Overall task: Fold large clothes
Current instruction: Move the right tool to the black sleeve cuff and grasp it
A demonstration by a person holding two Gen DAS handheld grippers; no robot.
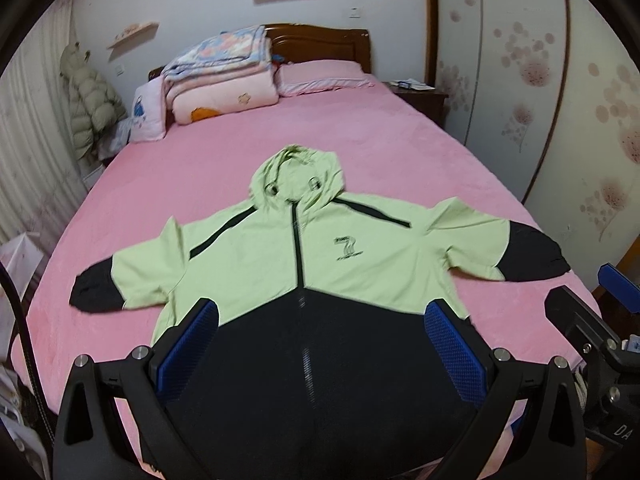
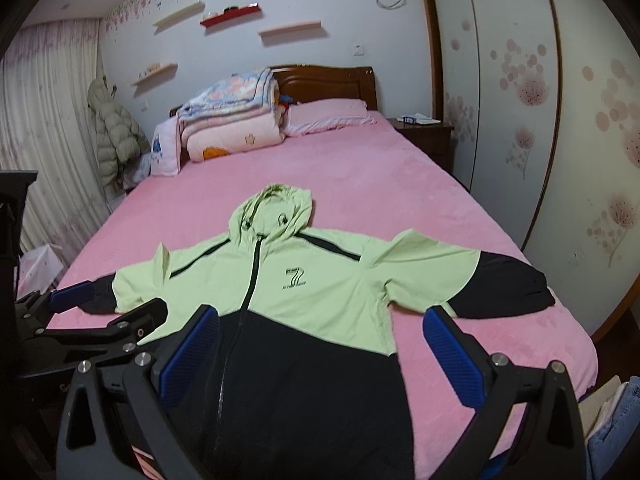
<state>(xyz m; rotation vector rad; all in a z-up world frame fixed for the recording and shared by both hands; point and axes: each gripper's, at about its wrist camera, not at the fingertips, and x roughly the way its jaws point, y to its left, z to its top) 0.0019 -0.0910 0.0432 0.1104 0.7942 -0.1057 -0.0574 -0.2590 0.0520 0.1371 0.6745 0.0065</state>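
Left gripper (image 1: 320, 344): fingers spread wide, holding nothing, hovering over the jacket's black hem.
Right gripper (image 2: 320, 344): also spread, empty, just right of the left one.
Jacket (image 1: 320, 248): green and black, zipped, flat on the pink bed (image 1: 400, 152), sleeves out, hood pointing away.

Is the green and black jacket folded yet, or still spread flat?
Spread flat. The jacket lies front up on the pink bed, zipped, both sleeves out sideways, hood flat; no fold shows.
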